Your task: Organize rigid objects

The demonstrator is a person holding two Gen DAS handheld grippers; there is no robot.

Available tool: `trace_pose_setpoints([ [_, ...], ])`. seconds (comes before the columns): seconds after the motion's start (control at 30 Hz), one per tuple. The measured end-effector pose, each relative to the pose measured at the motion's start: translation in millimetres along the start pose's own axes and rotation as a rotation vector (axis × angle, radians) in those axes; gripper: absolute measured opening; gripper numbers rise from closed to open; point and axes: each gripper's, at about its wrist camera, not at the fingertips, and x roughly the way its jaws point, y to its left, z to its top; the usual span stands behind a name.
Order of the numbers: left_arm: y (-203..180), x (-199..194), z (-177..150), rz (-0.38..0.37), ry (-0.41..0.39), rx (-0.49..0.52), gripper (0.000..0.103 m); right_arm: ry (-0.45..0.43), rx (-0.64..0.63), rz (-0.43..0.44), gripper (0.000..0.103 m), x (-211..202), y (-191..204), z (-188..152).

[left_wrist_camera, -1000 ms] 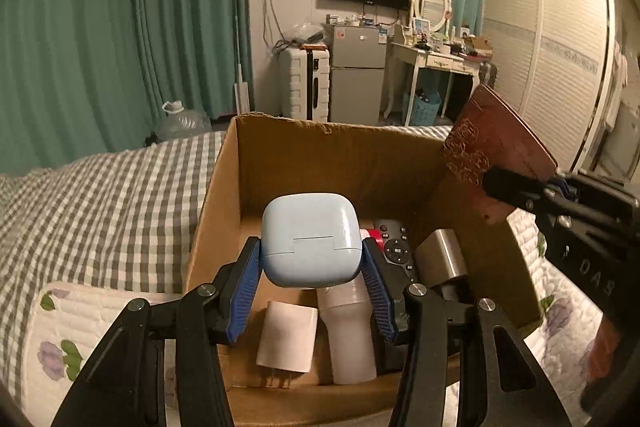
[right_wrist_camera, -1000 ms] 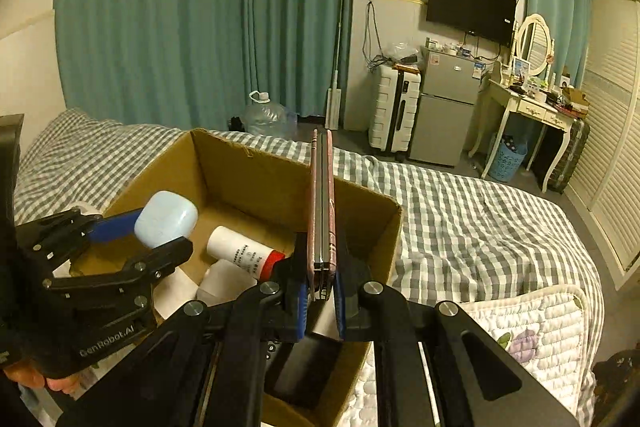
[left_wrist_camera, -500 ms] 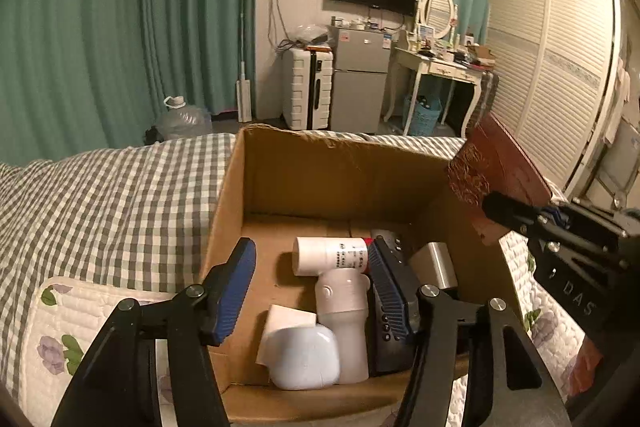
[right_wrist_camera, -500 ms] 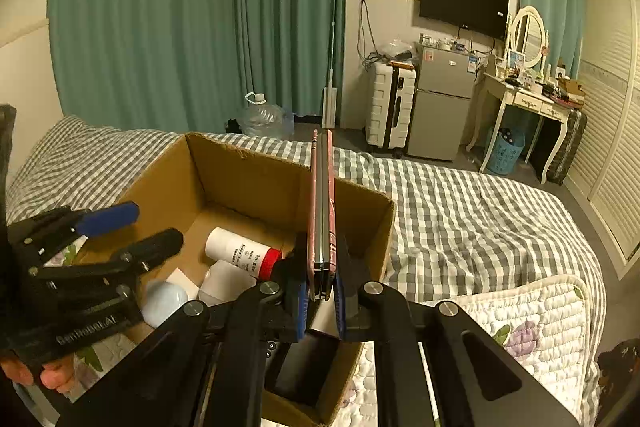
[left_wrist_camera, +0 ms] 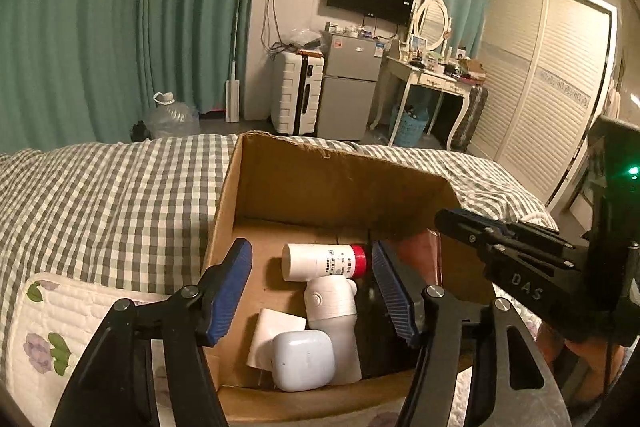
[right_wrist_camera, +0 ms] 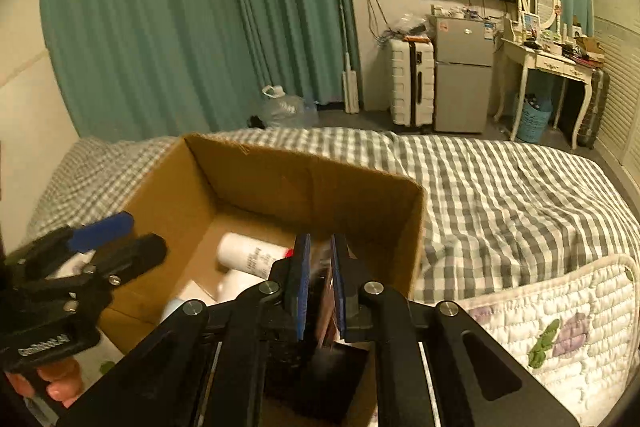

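Note:
An open cardboard box (left_wrist_camera: 344, 183) stands on the checked bed. Inside lie a pale blue earbud case (left_wrist_camera: 303, 365), a white bottle with a red cap (left_wrist_camera: 320, 261), a white cylinder (left_wrist_camera: 332, 311), a white card and dark items. My left gripper (left_wrist_camera: 312, 287) is open and empty above the box's near side. My right gripper (right_wrist_camera: 319, 283) has its jaws slightly apart over the box's right side; the thin reddish-brown flat item (right_wrist_camera: 325, 303) sits loosely between them, low in the box. It also shows in the left wrist view (left_wrist_camera: 424, 259).
The box (right_wrist_camera: 304, 187) sits on a grey checked bedspread (right_wrist_camera: 500, 195). A quilted floral pad (right_wrist_camera: 560, 327) lies near me. Beyond the bed are a suitcase, a small fridge (left_wrist_camera: 348, 95), a dressing table and green curtains.
My left gripper opened and dropped the blue case into the box. My right gripper lowered the flat item into the box and loosened its jaws.

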Motion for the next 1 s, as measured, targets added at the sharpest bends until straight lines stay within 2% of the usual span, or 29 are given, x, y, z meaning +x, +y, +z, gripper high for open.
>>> trace_pose_setpoints([
  [0.07, -1, 0, 0, 0.005, -0.001, 0.002, 0.066, -0.001, -0.011, -0.001, 0.012, -2, 3, 1],
  [0.13, -2, 0, 1, 0.011, 0.001, 0.002, 0.066, -0.010, -0.018, -0.002, 0.031, -4, 5, 2],
  [0.17, -3, 0, 1, 0.012, 0.001, 0.003, 0.066, -0.018, -0.021, -0.005, 0.034, -7, 6, 1],
  [0.3, -7, 0, 5, 0.027, -0.010, 0.006, 0.066, -0.045, -0.031, -0.008, 0.035, -16, 8, 5],
  [0.37, -8, 0, 6, 0.035, -0.030, 0.011, 0.066, -0.065, -0.028, -0.022, 0.043, -22, 7, 8],
  [0.4, -9, -1, 6, 0.039, -0.048, 0.020, 0.066, -0.073, -0.027, -0.032, 0.052, -25, 7, 9],
  [0.57, -18, -7, 8, 0.090, -0.085, 0.059, 0.070, -0.090, -0.060, -0.082, 0.056, -35, 14, 10],
  [0.6, -19, -9, 8, 0.100, -0.094, 0.059, 0.071, -0.093, -0.059, -0.089, 0.060, -37, 14, 10],
  [0.73, -20, -23, 6, 0.116, -0.115, 0.070, 0.072, -0.103, -0.048, -0.100, 0.085, -49, 16, 7],
  [0.83, -26, -34, 4, 0.157, -0.130, 0.112, 0.073, -0.151, -0.043, -0.130, 0.097, -68, 19, 3],
  [0.9, -27, -43, 4, 0.160, -0.135, 0.110, 0.073, -0.182, -0.033, -0.132, 0.103, -84, 20, 0],
  [1.0, -31, -64, 5, 0.158, -0.169, 0.100, 0.073, -0.204, -0.031, -0.130, 0.103, -102, 23, -3],
])
